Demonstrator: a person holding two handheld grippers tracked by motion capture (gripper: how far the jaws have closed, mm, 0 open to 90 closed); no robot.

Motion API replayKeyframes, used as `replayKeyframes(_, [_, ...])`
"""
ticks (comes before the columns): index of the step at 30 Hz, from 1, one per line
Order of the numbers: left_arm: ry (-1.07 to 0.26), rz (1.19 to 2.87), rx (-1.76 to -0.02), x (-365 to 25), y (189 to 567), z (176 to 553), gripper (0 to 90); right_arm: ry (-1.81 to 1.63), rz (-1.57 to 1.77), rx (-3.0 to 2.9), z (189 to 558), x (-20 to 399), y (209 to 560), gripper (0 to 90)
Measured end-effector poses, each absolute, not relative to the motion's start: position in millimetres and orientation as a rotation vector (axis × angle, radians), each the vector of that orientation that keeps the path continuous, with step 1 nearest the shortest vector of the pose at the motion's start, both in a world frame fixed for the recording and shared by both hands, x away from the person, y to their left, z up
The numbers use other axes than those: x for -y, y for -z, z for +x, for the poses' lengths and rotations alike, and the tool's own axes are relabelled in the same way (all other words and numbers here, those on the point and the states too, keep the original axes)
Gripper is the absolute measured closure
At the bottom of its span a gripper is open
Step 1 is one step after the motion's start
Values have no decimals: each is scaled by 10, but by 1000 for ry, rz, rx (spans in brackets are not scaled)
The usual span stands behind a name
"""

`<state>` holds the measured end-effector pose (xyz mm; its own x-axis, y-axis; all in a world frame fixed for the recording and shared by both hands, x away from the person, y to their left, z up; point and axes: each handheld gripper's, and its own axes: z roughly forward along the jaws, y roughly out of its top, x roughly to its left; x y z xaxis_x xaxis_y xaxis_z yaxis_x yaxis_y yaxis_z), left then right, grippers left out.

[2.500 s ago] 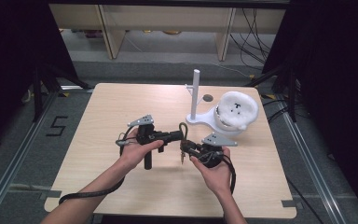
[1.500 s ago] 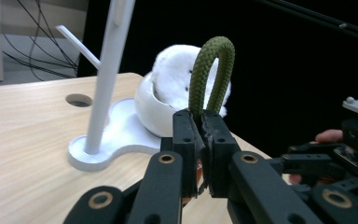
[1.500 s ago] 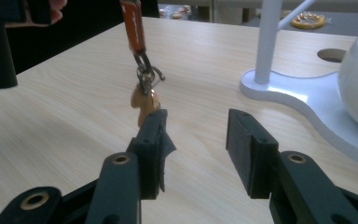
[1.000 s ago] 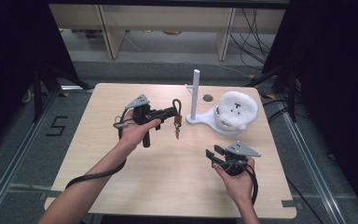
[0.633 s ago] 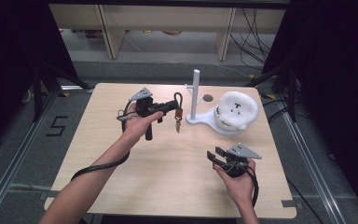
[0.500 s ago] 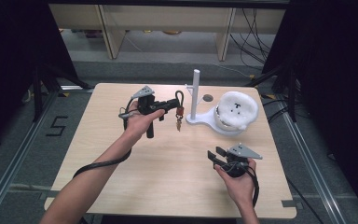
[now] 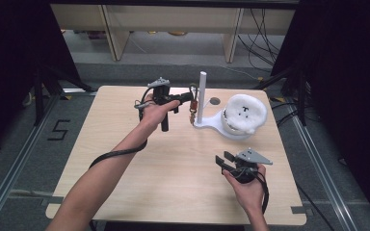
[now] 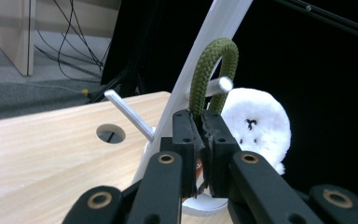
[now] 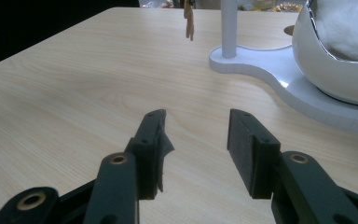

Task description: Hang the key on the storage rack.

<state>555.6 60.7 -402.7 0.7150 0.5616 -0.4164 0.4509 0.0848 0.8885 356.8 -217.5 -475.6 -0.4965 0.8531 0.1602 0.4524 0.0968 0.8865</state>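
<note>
My left gripper (image 7: pixel 188 98) is raised at the back of the table, next to the white post (image 7: pixel 202 94). In the left gripper view its jaws (image 8: pixel 201 117) are shut on a green cord loop (image 8: pixel 212 65). The tip of a metal peg (image 8: pixel 220 85) on the post (image 8: pixel 214 28) lies across the loop's opening. A small brown pendant (image 7: pixel 192 116) hangs below the gripper, also seen as the pendant (image 9: pixel 189 21) in the right gripper view. My right gripper (image 7: pixel 223 160) rests low at the front right, open, with nothing between its fingers (image 9: pixel 156 140).
The post rises from a flat white base (image 7: pixel 213 124) that also carries a bowl with a white plush (image 7: pixel 245 113). A second peg (image 8: pixel 128 114) juts from the post. A round hole (image 7: pixel 214 101) is in the tabletop behind the base.
My left gripper has carried the cord loop right and back, up to the post and its peg. The right gripper, near the left one 2.5 s ago, has stayed at the front right since.
</note>
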Motion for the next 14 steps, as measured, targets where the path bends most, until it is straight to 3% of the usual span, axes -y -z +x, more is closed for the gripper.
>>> replayKeyframes(5, [-62,1563,-905,-556,4117,5582,836,-1373,1291,-1993,3559,2178,4754,574])
replayKeyframes(6, [-61,1575,-911,-550,4127,5564,789,-1397,1341,-1978,3536,2149,4750,572])
replayKeyframes(7, [-84,1602,-904,-560,4132,5524,641,-1374,1288,-1980,3553,2197,4742,570])
replayKeyframes(8, [-103,1615,-897,-571,4130,5500,641,-1374,1288,-1980,3553,2197,4742,570])
replayKeyframes(9, [-196,1667,-857,-665,4118,5369,542,-1387,1333,-1973,3529,2209,4738,569])
replayKeyframes(11, [-265,1709,-828,-785,4113,5245,508,-1365,1332,-1967,3525,2232,4733,569])
replayKeyframes(13, [-336,1751,-804,-936,4115,5103,406,-1363,1311,-1960,3540,2325,4751,565])
replayKeyframes(14, [-394,1778,-787,-1081,4127,4981,406,-1363,1311,-1960,3540,2325,4751,565])
